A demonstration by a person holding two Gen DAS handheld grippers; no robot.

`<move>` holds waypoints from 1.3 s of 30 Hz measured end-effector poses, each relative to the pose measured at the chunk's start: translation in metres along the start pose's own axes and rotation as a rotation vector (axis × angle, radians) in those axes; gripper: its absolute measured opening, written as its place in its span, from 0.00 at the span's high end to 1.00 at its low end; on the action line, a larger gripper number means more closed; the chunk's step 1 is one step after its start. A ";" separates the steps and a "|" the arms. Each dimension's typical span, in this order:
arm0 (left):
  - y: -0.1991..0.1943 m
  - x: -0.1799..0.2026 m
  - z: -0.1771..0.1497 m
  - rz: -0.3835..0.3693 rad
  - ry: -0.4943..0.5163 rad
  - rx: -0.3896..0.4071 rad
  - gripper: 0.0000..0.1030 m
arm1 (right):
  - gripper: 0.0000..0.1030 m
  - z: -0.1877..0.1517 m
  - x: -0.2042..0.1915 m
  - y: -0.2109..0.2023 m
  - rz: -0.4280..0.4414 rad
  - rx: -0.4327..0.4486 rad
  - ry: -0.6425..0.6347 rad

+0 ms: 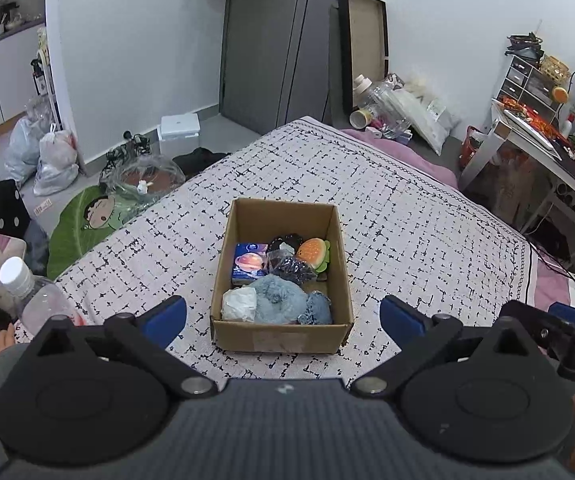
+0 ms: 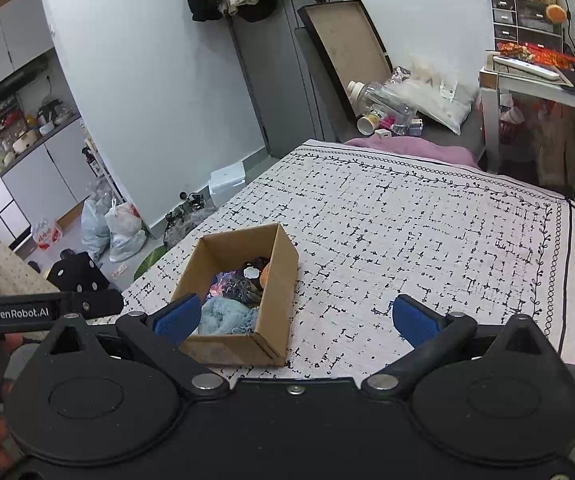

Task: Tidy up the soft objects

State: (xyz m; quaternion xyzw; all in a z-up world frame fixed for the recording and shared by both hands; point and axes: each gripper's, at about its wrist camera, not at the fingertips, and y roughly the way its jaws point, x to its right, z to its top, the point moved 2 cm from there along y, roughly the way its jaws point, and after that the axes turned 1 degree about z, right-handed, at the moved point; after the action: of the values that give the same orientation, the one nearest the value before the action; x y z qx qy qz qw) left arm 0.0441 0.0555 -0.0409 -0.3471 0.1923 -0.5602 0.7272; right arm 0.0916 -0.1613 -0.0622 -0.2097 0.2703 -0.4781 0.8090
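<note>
We found cardboard box [image 1: 283,272] at frame centre on patterned bedspread [image 1: 407,216], holding blue plush [image 1: 279,300] and burger toy [image 1: 314,253]. Left gripper [image 1: 283,316] and right gripper [image 2: 297,318]: fingers spread wide, pinching nothing.

"GenRobot.AI" on the black left gripper [image 2: 21,313] handle at frame left.
</note>
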 end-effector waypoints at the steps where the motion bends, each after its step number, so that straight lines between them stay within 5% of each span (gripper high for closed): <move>1: -0.002 0.000 0.000 0.001 0.002 0.004 0.01 | 0.00 0.000 0.000 -0.002 -0.002 0.000 -0.004; 15: -0.030 0.014 -0.006 0.003 0.040 0.056 0.01 | 0.00 -0.001 0.007 -0.029 -0.068 0.019 -0.035; 39: -0.060 0.024 -0.017 0.016 0.068 0.121 0.01 | 0.00 -0.004 0.006 -0.056 -0.034 0.055 -0.069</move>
State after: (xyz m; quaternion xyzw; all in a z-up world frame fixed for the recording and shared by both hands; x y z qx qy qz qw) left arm -0.0008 0.0197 -0.0064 -0.2816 0.1854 -0.5763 0.7445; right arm 0.0550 -0.1926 -0.0334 -0.2081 0.2255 -0.4917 0.8149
